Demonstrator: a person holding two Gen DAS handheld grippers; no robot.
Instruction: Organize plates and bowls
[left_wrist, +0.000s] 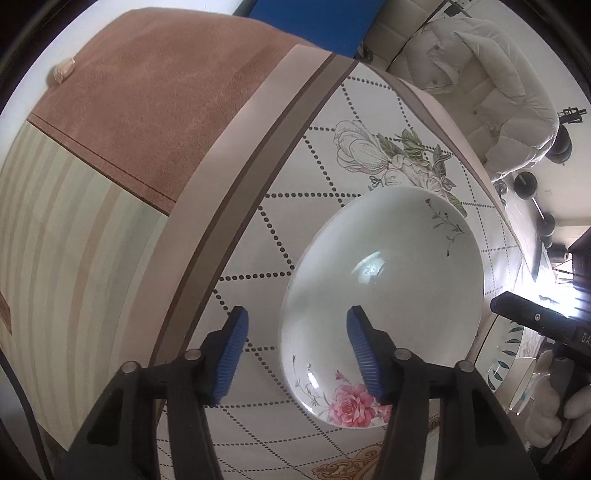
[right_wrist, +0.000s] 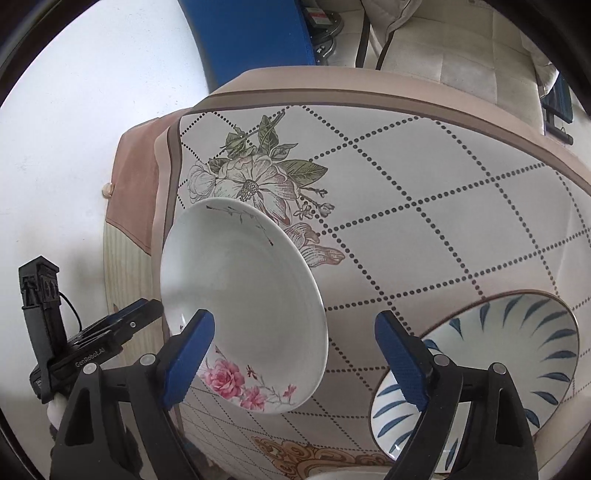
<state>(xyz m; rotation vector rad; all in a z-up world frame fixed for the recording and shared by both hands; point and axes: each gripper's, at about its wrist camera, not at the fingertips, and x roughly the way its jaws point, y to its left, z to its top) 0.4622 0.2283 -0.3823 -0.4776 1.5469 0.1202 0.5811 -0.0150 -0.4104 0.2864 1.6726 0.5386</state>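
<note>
Above the rose plate (left_wrist: 384, 295), both hand-held grippers, left (left_wrist: 297, 350) and right (right_wrist: 293, 360), steeply downward, jaws apart, empty.

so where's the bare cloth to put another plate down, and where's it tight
Widest free patch: the dotted-grid tablecloth behind the blue-leaf bowl, right of the rose plate, out to the far border. A narrower strip separates plate and bowl. It is tight at the left edge beside the plate, where the left gripper hovers.
</note>
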